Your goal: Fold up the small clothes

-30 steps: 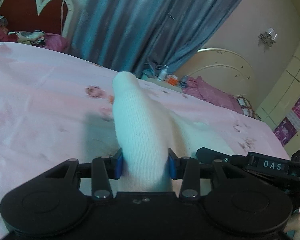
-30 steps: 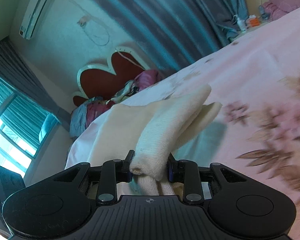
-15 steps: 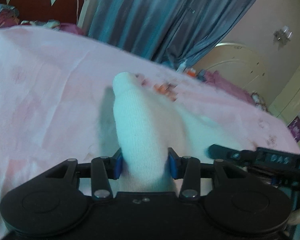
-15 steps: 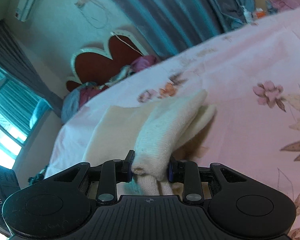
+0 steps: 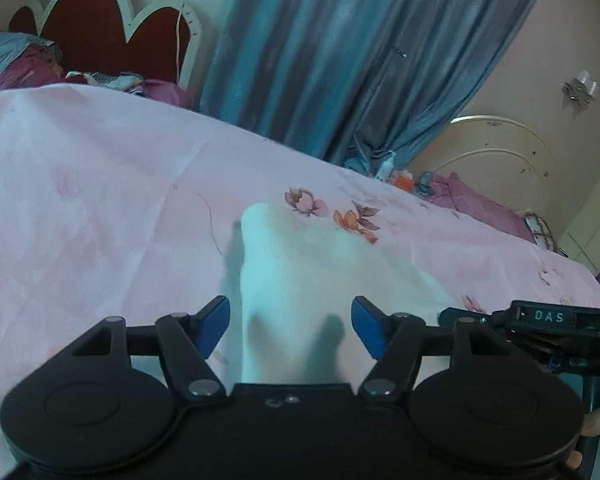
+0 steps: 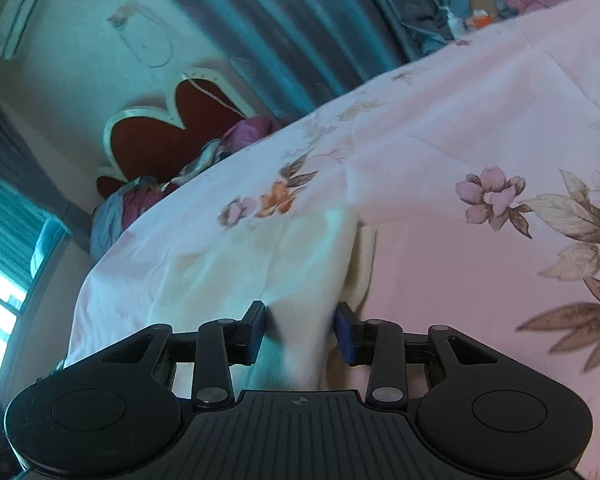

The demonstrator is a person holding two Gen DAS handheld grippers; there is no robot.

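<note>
The cream knitted garment (image 5: 296, 280) lies on the bed (image 5: 100, 208), spread over the pink flowered sheet. In the left wrist view its near end runs between the fingers of the left gripper (image 5: 290, 326) and a narrow end points away toward 2 printed flowers. In the right wrist view the same pale cloth (image 6: 268, 256) lies in a wider, flatter patch with a raised edge on its right side.

The left gripper's fingers have just been opening. They stand wide, with bed sheet showing between each blue pad and the cloth, so nothing is gripped there. The right gripper (image 6: 300, 330) has also just been opening, by less. Its fingers are narrow, the cloth is between them, and the pads look clear of it or barely brushing; I read that as let go.

As a judgement, 1 fold is laid down and both ends are being released. What is left seems to be drawing the grippers back, perhaps smoothing or a further fold.

Hard to tell: what kind of garment this is, how many layers lie stacked, and whether the edges line up. The near end is hidden under both gripper bodies, and the right view is blurred around the cloth.
</note>
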